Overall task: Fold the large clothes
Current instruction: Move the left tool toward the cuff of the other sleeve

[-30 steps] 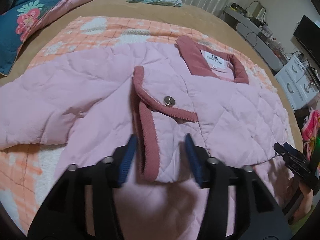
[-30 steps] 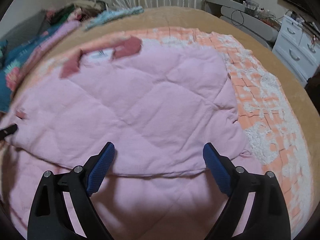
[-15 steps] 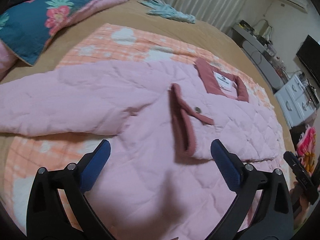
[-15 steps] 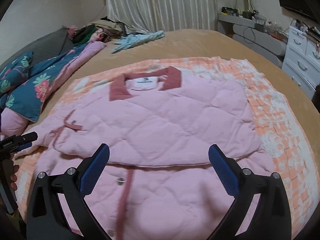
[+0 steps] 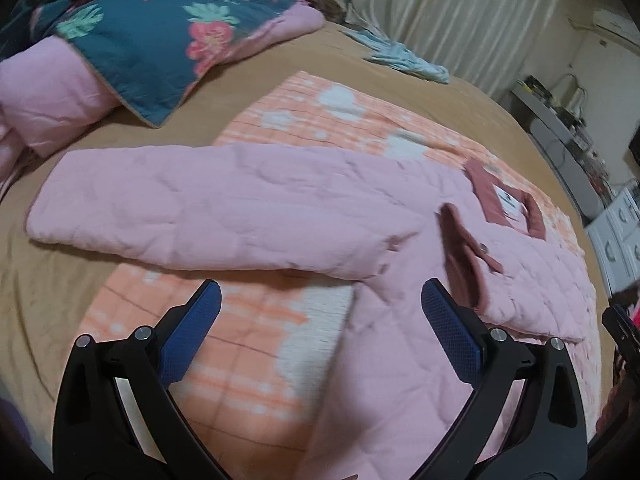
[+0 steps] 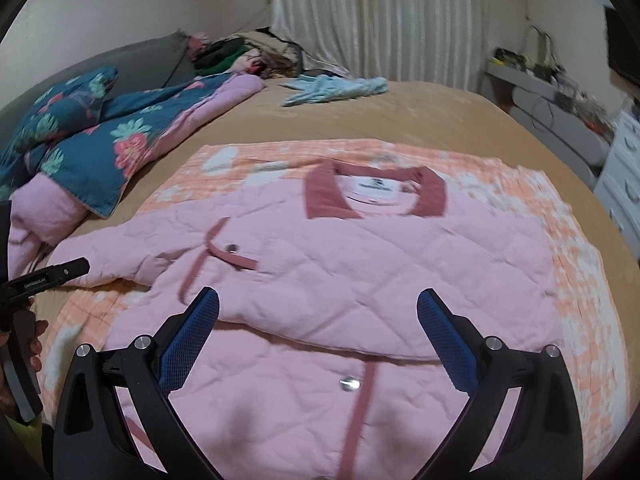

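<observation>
Collar label print seemingly illegible

Bed, tan cover, fills both views. Directly on it:
- orange-and-white checked blanket, spread flat at centre, carrying the pink quilted jacket; one jacket sleeve runs off the blanket's left edge onto the tan cover;
- teal floral quilt with pink lining, bunched at far left;
- light blue garment, crumpled, far centre;
- mixed clothing pile, far edge.
</observation>
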Demonstrator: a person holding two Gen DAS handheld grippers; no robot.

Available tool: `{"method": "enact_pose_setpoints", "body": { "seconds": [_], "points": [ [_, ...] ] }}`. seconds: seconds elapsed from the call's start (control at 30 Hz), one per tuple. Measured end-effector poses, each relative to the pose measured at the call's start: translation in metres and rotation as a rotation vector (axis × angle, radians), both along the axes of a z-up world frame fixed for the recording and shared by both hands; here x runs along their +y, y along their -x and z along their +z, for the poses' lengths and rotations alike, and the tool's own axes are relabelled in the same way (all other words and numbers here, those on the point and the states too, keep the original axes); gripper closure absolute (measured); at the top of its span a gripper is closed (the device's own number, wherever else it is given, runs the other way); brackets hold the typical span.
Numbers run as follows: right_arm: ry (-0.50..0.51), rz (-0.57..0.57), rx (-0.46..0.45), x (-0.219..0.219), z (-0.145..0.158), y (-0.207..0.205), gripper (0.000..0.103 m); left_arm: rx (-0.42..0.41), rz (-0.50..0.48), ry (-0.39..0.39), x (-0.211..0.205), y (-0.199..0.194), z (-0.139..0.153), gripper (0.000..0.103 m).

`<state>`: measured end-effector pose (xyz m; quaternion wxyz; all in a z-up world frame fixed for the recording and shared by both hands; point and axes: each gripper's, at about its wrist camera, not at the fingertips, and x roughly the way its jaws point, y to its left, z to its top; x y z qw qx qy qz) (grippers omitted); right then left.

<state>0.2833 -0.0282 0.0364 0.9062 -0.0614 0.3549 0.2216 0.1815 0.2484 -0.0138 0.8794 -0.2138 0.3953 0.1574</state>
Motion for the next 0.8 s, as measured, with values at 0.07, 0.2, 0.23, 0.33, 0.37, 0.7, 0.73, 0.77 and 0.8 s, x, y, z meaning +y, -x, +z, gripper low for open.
{"method": "enact_pose_setpoints", "body": {
  "seconds": [0.07,0.2,0.23,0.33,0.37,0.7,0.73,0.77,0.8],
  "points": [
    [0.005,0.030,-0.006,0.015,0.003,0.003,0.004,0.000,0.023,-0.011,0.009,0.005,-0.001,0.009],
    [0.023,0.077,-0.031,0.045,0.009,0.009,0.004,0.011,0.076,-0.003,0.032,0.014,-0.007,0.009],
    [0.027,0.093,-0.037,0.052,0.009,0.011,0.004,0.010,0.086,0.004,0.038,0.016,-0.009,0.009],
    [0.056,0.140,-0.051,0.079,0.011,0.016,0.004,0.019,0.121,0.008,0.053,0.022,-0.014,0.009],
    [0.060,0.151,-0.052,0.085,0.011,0.016,0.004,0.020,0.134,0.010,0.057,0.023,-0.017,0.009],
    [0.105,0.277,-0.036,0.156,0.000,0.028,0.004,0.036,0.255,0.072,0.099,0.035,-0.040,0.009],
    [0.109,0.287,-0.031,0.162,-0.001,0.029,0.004,0.040,0.265,0.077,0.102,0.036,-0.042,0.009],
    [0.111,0.300,-0.023,0.169,-0.003,0.030,0.004,0.041,0.274,0.085,0.105,0.036,-0.044,0.009],
    [0.115,0.308,-0.019,0.175,-0.005,0.030,0.004,0.041,0.285,0.097,0.109,0.037,-0.046,0.009]
  ]
}}
